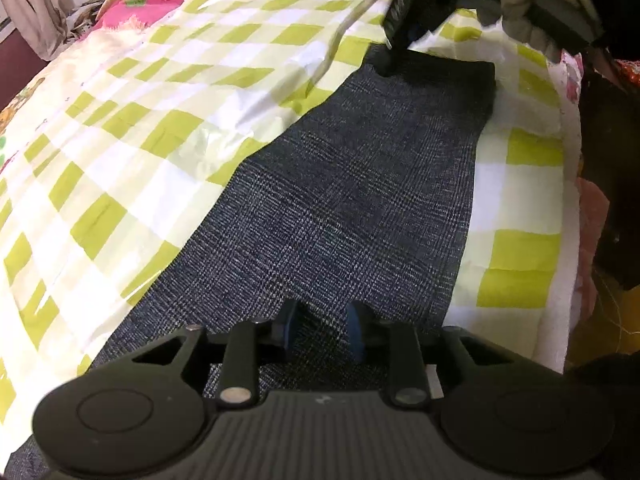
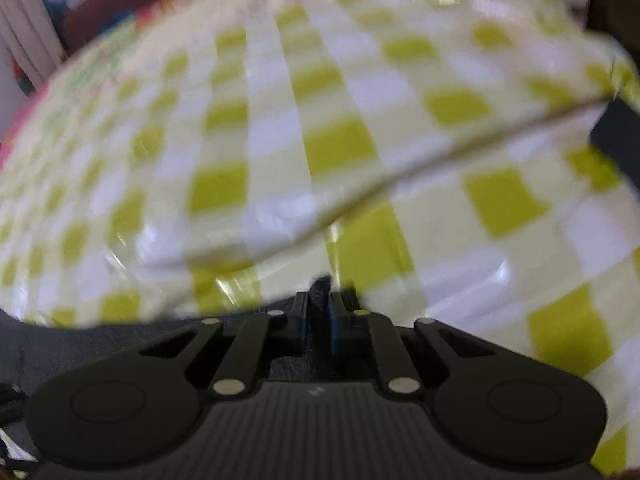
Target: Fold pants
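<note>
Your pants [image 1: 352, 184] lie as a long dark plaid strip running from the bottom centre of the left view up to its upper right, flat on the green-checked sheet [image 1: 160, 92]. A fold of that sheet laps along the strip's left edge.

Your left gripper [image 1: 322, 334] sits low over the near end of the pants, at the bottom middle of its frame. Its fingers stand moderately apart with plaid cloth showing between them; they are not pinching anything that you can see, though they seem to rest on or just above the fabric.

Your right gripper [image 2: 318, 312] is closed to a narrow slit, and a dark tuft of cloth sits in that slit, so it appears to be gripping the pants at an edge. The right view is blurred, so take that as likely, not certain. In the left view, the same gripper shows at the upper right, at the far end of the strip by the gloved hand [image 1: 532, 4].

Judging by this, you are at the start of a lengthwise fold: far end taken, near end not yet. The next move calls for closing the left fingers on the near hem or pinning it, then carrying the far end toward the near one. Keep the loose sheet fold out of the grip, or it may lift along with the cloth.
</note>
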Tool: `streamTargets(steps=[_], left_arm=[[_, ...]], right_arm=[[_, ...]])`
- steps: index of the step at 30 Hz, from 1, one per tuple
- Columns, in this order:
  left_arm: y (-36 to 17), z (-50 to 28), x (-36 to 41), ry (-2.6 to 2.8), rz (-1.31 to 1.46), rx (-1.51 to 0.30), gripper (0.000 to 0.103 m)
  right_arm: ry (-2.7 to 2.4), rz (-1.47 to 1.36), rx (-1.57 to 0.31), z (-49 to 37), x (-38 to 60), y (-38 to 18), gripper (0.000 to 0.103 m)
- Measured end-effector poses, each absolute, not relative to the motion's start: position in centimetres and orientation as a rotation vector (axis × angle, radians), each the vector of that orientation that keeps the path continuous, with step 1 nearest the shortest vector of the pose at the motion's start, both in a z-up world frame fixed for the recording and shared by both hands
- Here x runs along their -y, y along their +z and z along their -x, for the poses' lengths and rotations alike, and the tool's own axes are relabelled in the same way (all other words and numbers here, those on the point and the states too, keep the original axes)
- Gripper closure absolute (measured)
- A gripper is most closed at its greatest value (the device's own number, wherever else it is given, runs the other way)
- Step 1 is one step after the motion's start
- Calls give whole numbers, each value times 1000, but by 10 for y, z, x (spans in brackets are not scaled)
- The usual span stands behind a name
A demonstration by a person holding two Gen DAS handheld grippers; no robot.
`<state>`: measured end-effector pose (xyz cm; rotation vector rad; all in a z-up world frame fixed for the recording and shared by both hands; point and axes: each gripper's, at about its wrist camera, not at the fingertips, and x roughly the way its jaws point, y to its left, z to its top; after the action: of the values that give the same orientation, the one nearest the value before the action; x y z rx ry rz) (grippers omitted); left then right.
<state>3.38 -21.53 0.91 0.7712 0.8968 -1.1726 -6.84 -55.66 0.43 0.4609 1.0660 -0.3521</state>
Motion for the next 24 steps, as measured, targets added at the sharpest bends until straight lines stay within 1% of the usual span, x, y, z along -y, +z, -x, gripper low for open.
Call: streamTargets(steps=[2, 3, 4, 5, 6, 7, 10, 14, 18, 19, 22, 24], left_arm=[[9, -34, 214, -1167, -766, -905, 58], [8, -34, 214, -1166, -765, -908, 58], [8, -34, 214, -1166, -765, -911, 57], [8, -33, 213, -1165, -765, -911, 57], [8, -33, 213, -1165, -766, -911, 57], [9, -32, 213, -1166, -764, -910, 57], [12, -31, 213, -1169, -753, -905, 57], [11, -28, 215, -1175, -751, -910, 57], [9, -26, 222, -1198, -769, -903, 57], [9, -25, 225, -1208, -777, -899, 57], [9, -23, 231, -1239, -808, -877, 57], [8, -23, 234, -1255, -810, -868, 57]], right_arm=[[-370, -446, -1109, 67, 560, -9, 89], [-361, -448, -1103, 68, 562, -8, 87], [-361, -448, -1096, 69, 562, -6, 74], [-365, -441, -1088, 72, 563, -2, 60], [-370, -433, -1075, 76, 564, 3, 55], [-369, -430, -1067, 81, 566, 8, 53], [-357, -486, -1092, 101, 575, 12, 53], [-396, -691, -1108, 142, 577, 18, 52], [-409, -963, -1023, 185, 560, 19, 51], [-413, -990, -1019, 190, 554, 14, 53], [-443, -1042, -1005, 197, 539, -4, 53], [-447, -1140, -937, 205, 533, -11, 53]])
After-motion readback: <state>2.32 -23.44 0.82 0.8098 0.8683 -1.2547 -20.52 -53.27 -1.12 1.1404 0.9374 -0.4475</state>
